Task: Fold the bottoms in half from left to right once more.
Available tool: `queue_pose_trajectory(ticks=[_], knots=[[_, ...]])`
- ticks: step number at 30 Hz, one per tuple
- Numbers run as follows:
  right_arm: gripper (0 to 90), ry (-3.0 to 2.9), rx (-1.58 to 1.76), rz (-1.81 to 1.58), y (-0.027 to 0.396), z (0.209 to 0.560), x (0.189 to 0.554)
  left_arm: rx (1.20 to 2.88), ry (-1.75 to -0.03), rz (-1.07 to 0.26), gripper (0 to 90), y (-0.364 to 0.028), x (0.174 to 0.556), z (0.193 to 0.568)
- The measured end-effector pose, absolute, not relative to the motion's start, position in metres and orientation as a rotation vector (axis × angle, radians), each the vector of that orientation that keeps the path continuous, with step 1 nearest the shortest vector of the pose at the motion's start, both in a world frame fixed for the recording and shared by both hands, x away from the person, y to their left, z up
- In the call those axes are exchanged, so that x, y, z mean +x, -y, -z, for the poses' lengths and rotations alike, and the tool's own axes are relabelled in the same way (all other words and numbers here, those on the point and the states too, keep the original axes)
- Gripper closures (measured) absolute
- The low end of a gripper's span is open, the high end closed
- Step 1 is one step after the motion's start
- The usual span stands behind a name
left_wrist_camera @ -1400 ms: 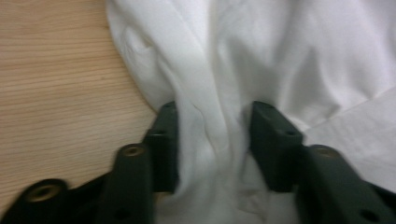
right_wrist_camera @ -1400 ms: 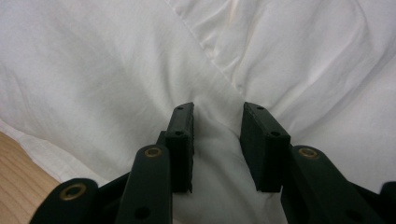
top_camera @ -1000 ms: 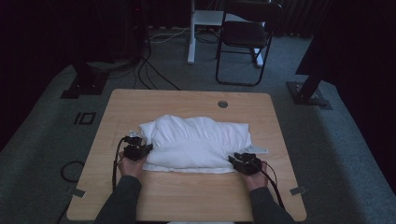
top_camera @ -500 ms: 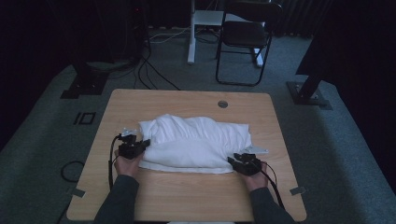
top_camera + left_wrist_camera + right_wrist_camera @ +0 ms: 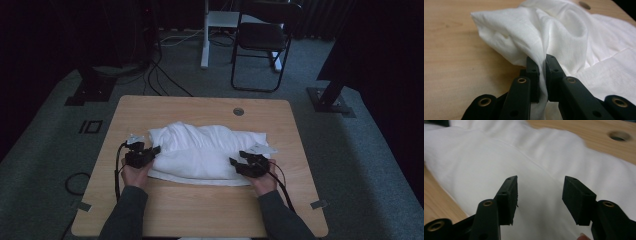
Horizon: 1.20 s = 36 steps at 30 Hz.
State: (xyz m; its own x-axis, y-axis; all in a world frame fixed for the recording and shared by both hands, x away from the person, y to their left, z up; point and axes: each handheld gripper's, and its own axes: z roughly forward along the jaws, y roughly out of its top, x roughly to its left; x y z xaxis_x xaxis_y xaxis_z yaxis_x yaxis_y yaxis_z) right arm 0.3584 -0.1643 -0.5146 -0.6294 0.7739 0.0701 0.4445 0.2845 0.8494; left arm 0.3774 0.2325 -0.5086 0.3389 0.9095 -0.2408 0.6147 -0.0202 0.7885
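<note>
A rumpled white cloth (image 5: pixel 205 152) lies across the middle of the wooden table (image 5: pixel 200 210). At its left edge my left gripper (image 5: pixel 154 150) is shut on a fold of the cloth (image 5: pixel 554 32), which rises pinched between the two black pads (image 5: pixel 533 72). At the cloth's right front corner my right gripper (image 5: pixel 236 164) hovers just over the fabric (image 5: pixel 539 157). Its jaws have just been opening and stand apart, with nothing clamped between the fingers (image 5: pixel 509 195); only the cloth's flat surface lies below them.
A round cable hole (image 5: pixel 238 111) sits in the table behind the cloth. A black chair (image 5: pixel 262 45) and a white stand (image 5: pixel 210 35) are on the carpet beyond the table. Cables (image 5: pixel 165 75) run over the floor at the back left.
The right gripper has lifted slightly off the cloth's right corner and its jaws have spread. The left gripper has risen a little, tugging the cloth's left edge up with it.
</note>
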Motion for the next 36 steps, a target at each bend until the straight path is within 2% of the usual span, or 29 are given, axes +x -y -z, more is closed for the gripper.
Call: queue_pose_trajectory(ticks=[7,9,23,27,31,36], knots=[[40.9,-2.279,1.039,-1.223,0.122,0.525,0.372,1.710,-1.323,-0.435,83.9,-0.229,0.376,0.494],[39.0,-2.333,1.063,-1.126,0.108,0.542,0.379,1.699,-1.295,-0.444,83.9,-0.229,0.374,0.486],[40.1,-2.351,1.017,-1.067,0.079,0.551,0.375,1.656,-1.175,-0.454,84.0,-0.212,0.371,0.449],[40.2,-2.448,1.010,-1.083,0.075,0.541,0.377,1.661,-1.152,-0.463,83.9,-0.208,0.370,0.442],[47.5,-2.306,1.102,-1.235,0.093,0.514,0.382,1.655,-1.143,-0.457,83.9,-0.209,0.370,0.441],[41.1,-2.249,1.220,-1.168,0.092,0.517,0.416,1.652,-1.115,-0.457,84.0,-0.205,0.368,0.437]])
